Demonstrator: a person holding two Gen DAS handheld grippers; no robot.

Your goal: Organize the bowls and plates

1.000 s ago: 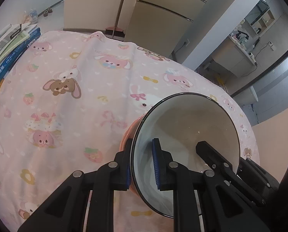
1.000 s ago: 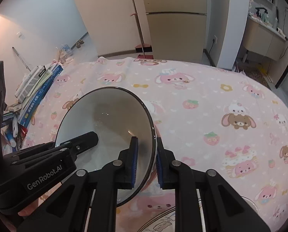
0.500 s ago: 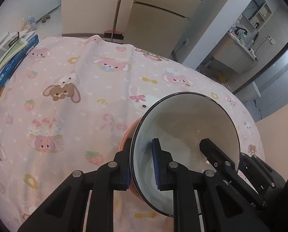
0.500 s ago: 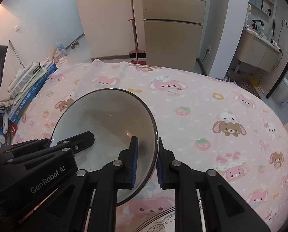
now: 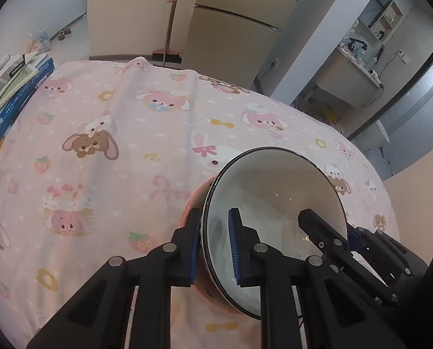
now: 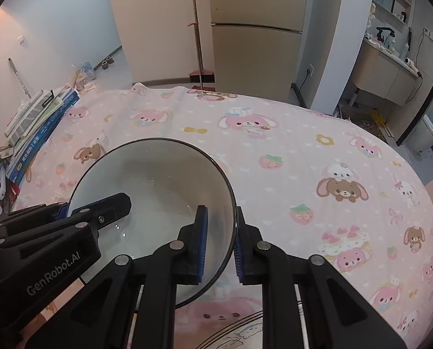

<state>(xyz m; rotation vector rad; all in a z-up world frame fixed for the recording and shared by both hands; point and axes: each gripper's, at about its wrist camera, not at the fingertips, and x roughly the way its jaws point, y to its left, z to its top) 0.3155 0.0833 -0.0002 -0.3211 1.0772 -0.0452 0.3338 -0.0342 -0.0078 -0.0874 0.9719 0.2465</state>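
Observation:
A bowl (image 5: 271, 192), white inside with a dark rim and a pink-orange outside, is held above the pink cartoon tablecloth. My left gripper (image 5: 215, 244) is shut on the bowl's left rim. My right gripper (image 6: 220, 244) is shut on the bowl (image 6: 158, 192) at its right rim. Each gripper shows in the other's view, clamped on the opposite side of the rim. The rim of a patterned plate (image 6: 234, 331) shows at the bottom of the right wrist view, below the bowl.
A stack of books (image 5: 10, 93) lies along the table's left edge and also shows in the right wrist view (image 6: 39, 122). The tablecloth (image 6: 303, 151) covers the round table. A broom and cabinets stand behind the table.
Both grippers have lifted the bowl higher above the table and levelled it somewhat. Their hold on the rim is unchanged.

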